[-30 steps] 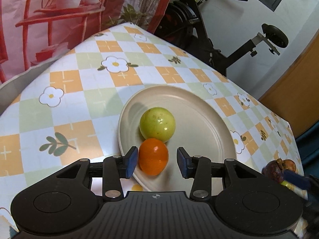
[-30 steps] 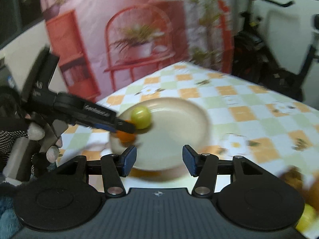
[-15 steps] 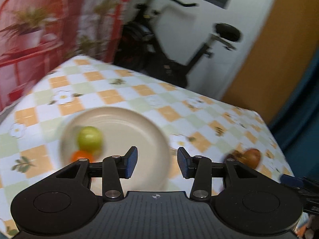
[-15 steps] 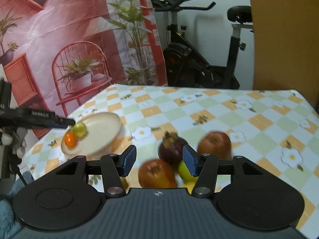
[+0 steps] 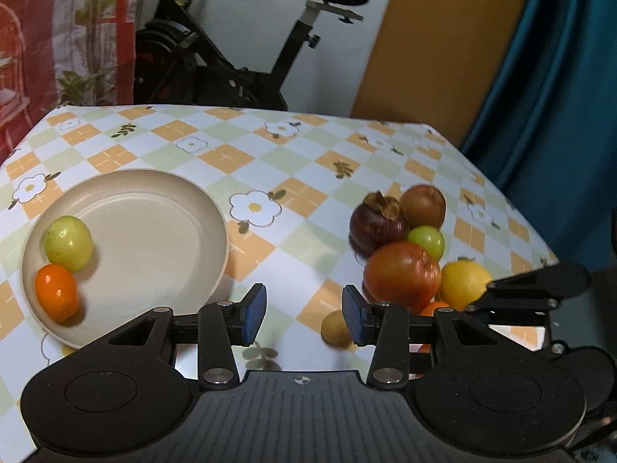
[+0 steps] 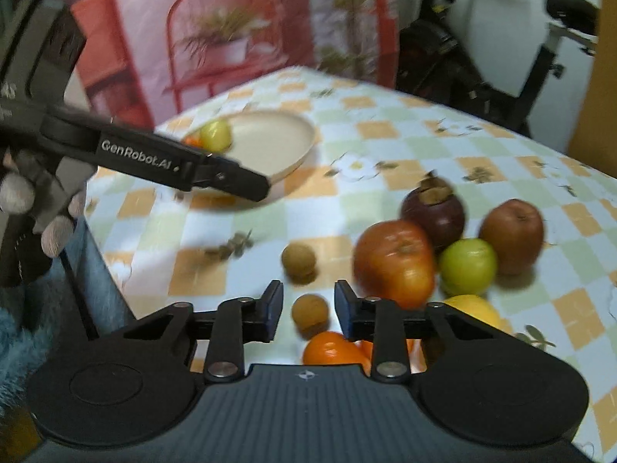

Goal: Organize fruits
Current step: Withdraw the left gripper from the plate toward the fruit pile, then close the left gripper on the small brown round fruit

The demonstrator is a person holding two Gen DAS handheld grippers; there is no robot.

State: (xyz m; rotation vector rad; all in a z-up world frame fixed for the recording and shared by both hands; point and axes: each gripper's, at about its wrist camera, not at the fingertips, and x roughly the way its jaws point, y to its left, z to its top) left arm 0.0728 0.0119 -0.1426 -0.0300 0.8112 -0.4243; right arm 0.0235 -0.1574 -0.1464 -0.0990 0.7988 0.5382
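A beige plate (image 5: 154, 239) at the left holds a green fruit (image 5: 68, 243) and a small orange (image 5: 56, 297). My left gripper (image 5: 304, 316) hovers open over bare tablecloth between the plate and the fruit pile, with nothing between its pads. The pile has a mangosteen (image 5: 376, 223), a red apple (image 5: 401, 276), a brown apple (image 5: 422, 206), a small green fruit (image 5: 426, 239) and a lemon (image 5: 462, 283). My right gripper (image 6: 308, 310) is at the pile's near edge. Its jaws are closing on a small brown fruit (image 6: 310, 308) held between the pads. A second brown fruit (image 6: 299, 262) lies just beyond.
An orange (image 6: 331, 347) lies under the right gripper's fingers. The table's right edge (image 5: 540, 247) drops off by a blue curtain (image 5: 559, 115). An exercise bike (image 5: 231, 58) stands behind the table. A gloved hand (image 6: 23, 193) holds the left gripper (image 6: 254, 187) near the plate (image 6: 293, 154).
My left gripper swung right, away from the plate toward the pile, still open. My right gripper came down to the pile's near edge and its jaws narrowed around a small brown fruit.
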